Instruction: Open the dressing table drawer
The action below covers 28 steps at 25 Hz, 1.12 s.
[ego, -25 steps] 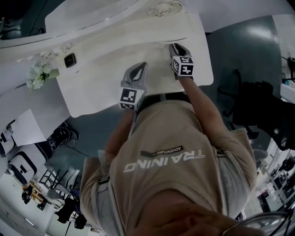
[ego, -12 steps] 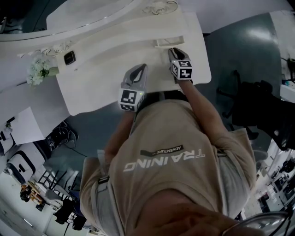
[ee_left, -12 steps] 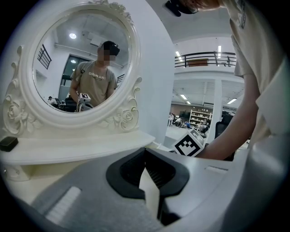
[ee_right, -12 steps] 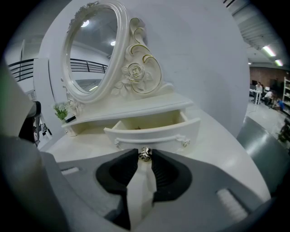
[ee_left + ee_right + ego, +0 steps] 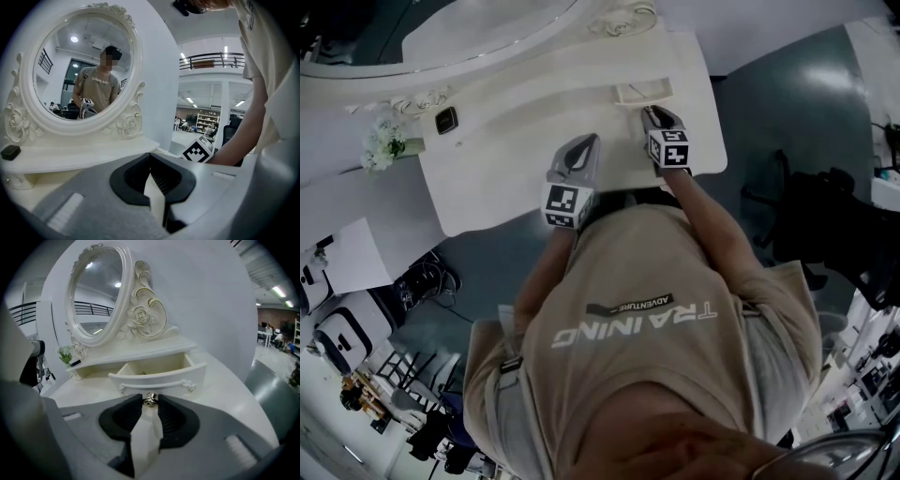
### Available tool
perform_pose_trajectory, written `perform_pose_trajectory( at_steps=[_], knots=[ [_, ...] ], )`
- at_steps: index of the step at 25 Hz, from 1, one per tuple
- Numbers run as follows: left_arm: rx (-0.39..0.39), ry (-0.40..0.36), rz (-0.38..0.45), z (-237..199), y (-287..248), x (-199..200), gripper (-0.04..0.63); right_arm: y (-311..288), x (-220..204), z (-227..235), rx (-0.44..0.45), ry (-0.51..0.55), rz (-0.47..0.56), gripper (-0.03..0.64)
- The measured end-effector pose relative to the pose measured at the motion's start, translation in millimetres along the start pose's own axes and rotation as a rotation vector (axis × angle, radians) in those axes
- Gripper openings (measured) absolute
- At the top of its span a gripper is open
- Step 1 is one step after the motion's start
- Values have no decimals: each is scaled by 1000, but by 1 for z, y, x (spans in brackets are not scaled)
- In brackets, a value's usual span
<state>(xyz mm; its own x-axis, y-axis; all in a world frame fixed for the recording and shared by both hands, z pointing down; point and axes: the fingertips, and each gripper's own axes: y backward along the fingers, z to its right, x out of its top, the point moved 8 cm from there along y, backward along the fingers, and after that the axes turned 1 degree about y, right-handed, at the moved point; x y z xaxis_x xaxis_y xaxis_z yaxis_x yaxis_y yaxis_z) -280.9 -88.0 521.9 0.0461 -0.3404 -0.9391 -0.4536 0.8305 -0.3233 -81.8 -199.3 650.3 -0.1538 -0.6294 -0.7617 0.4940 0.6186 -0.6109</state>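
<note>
Drawn outward since the earlier frame, the cream wooden drawer [image 5: 159,376] stands open beneath the white mirror shelf [image 5: 140,351]. The right gripper [image 5: 150,401] has jaws just easing apart, pinching the drawer's round silver knob [image 5: 150,399]. Pull judged complete; next comes release and a straight withdrawal.

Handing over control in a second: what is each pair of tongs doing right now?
Left tongs: closed, empty.
Right tongs: closed on the drawer knob, though they have just opened slightly.
</note>
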Motion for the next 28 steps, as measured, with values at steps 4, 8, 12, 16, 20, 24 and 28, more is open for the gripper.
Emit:
perform_pose_trajectory(
  at_steps=[4,8,12,16,20,24,28],
  knots=[
    [10,0,9,2,2,1,8,15,-3,4,22,3,-20,115],
    [16,-10,16,1,3,6,8,35,3,15,38,-13,-25,115],
    [28,-17,20,4,5,14,8,63,18,23,66,40,1,82],
    [36,-19,37,3,7,32,8,92,46,21,106,154,81,5],
    [53,1,71,0,10,54,8,119,75,17,169,246,145,5],
    [68,24,119,-11,10,77,8,128,103,7,245,300,198,4],
    [80,14,157,-16,17,104,8,135,131,-4,300,319,246,3]
  ],
)
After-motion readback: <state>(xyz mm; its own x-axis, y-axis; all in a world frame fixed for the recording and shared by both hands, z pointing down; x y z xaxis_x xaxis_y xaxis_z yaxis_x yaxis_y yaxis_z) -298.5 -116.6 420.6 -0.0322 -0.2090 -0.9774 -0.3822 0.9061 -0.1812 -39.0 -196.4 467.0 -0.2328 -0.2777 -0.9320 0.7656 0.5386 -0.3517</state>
